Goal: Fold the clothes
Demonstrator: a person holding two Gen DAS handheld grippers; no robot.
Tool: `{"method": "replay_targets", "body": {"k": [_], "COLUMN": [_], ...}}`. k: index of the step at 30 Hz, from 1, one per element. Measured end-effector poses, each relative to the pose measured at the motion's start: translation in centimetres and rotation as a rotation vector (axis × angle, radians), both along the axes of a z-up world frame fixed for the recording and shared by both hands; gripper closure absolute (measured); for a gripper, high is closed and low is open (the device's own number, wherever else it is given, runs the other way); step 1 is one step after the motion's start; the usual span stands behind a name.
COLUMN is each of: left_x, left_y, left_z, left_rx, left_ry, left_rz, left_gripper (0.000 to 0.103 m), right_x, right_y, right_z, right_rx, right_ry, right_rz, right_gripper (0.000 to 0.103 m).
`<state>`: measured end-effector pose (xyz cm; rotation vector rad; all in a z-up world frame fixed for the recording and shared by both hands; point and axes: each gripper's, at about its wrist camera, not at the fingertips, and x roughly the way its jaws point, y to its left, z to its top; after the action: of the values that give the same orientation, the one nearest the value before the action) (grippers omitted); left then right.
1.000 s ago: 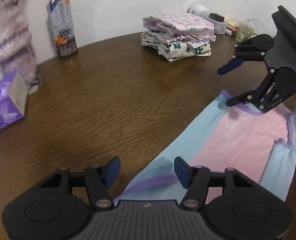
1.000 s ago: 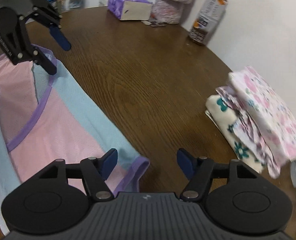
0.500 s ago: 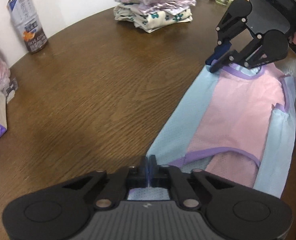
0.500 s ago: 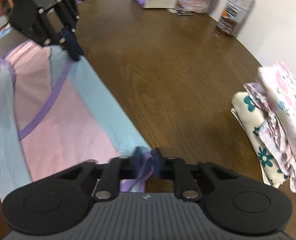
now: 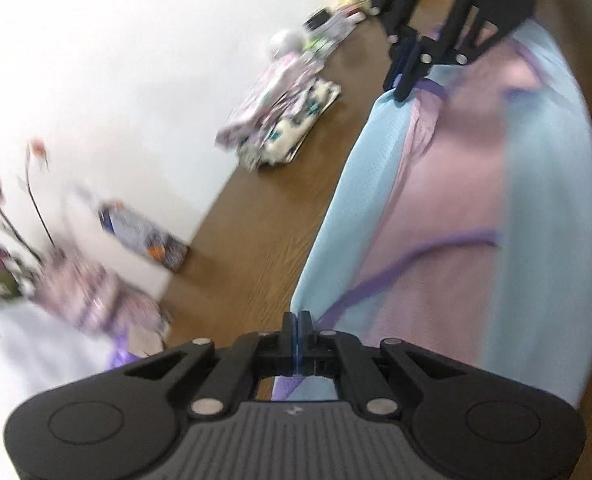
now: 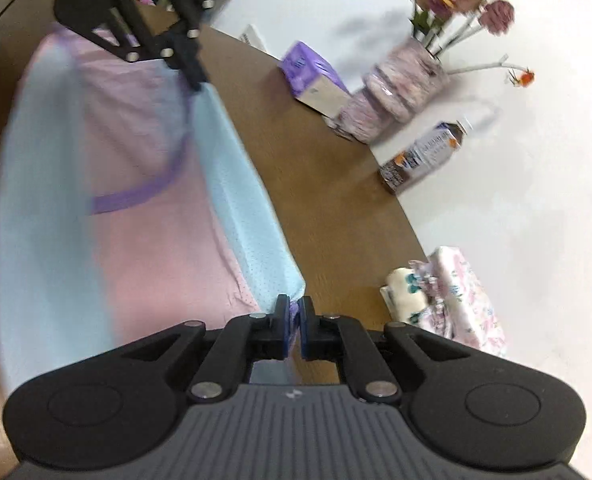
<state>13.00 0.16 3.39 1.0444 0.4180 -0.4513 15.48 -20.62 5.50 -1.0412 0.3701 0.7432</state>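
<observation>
The left gripper has its blue-padded fingers pinched together on one corner of the garment, a pink and pale-blue top with purple trim. The right gripper is likewise clamped on the opposite end of the same long edge, a bit of purple hem bunched between its fingers. Each wrist view shows the other gripper at the far end of that edge, also nipping the cloth. The blue edge runs taut between the two grips and appears raised off the worktop, while the rest of the garment sags toward the wood; both views are blurred and tilted.

The step in hand looks to be the first lengthwise fold: one side held up at both corners. The next move probably calls for carrying both grips across together, level and at matched pace, so the raised edge lands on the far side without twisting.

Well apart on the worktop sit a stack of folded clothes, a drink bottle, a purple tissue box and a vase of flowers.
</observation>
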Motion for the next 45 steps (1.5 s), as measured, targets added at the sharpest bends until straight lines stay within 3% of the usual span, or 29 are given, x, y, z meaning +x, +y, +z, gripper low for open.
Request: {"method": "replay_targets", "body": {"k": [2, 7, 13, 17, 19, 23, 25, 28, 29, 32, 37, 42, 45], "left_x": [-2.0, -4.3, -5.3, -5.8, -5.7, -5.3, -5.0, -4.1, -3.9, -3.9, -3.8, -4.5, -4.6], "left_y": [-0.3, -0.6, -0.3, 0.2, 0.5, 1.0, 1.0, 0.7, 0.6, 0.7, 1.3, 1.7, 2.3], "left_z": [-1.1, -2.2, -2.5, -2.1, -1.7, -0.7, -0.7, -1.2, -1.5, -2.1, -2.3, -1.9, -0.6], "left_rx": [0.039, 0.058, 0.035, -0.024, -0.055, -0.145, -0.152, -0.143, -0.133, -0.093, -0.060, -0.080, -0.157], "left_ry": [-0.050, -0.031, 0.021, 0.088, 0.114, 0.146, 0.157, 0.189, 0.205, 0.197, 0.180, 0.182, 0.180], "left_rz": [-0.028, -0.062, -0.077, -0.064, -0.052, -0.011, -0.009, -0.009, -0.010, -0.013, 0.002, 0.004, 0.025], "left_gripper": [0.103, 0.103, 0.103, 0.103, 0.098, 0.095, 0.092, 0.090, 0.095, 0.102, 0.102, 0.102, 0.099], "right_x": [-2.0, -4.4, -5.9, -6.2, -6.4, -5.8, -5.4, -5.1, -5.0, -4.8, -5.9, -6.8, -6.7], "right_y": [0.0, -0.1, -0.3, -0.7, -1.1, -1.5, -1.4, -0.9, -0.9, -0.9, -0.9, -0.8, -1.0], "right_z": [-1.4, -3.3, -3.3, -3.0, -2.7, -1.3, -0.8, -1.3, -1.6, -1.9, -1.9, -2.5, -2.3], "right_rx": [-0.020, -0.039, -0.019, -0.016, -0.007, 0.099, 0.147, 0.114, 0.105, 0.098, 0.085, 0.062, 0.079], "right_ry": [-0.061, -0.133, -0.078, -0.021, 0.016, 0.082, 0.117, 0.109, 0.118, 0.141, 0.110, 0.102, 0.097], "right_rz": [0.005, -0.025, -0.024, -0.017, -0.020, -0.065, -0.072, -0.080, -0.088, -0.098, -0.075, -0.070, -0.092], "right_gripper": [0.099, 0.099, 0.099, 0.098, 0.093, 0.089, 0.088, 0.088, 0.088, 0.099, 0.099, 0.099, 0.096]}}
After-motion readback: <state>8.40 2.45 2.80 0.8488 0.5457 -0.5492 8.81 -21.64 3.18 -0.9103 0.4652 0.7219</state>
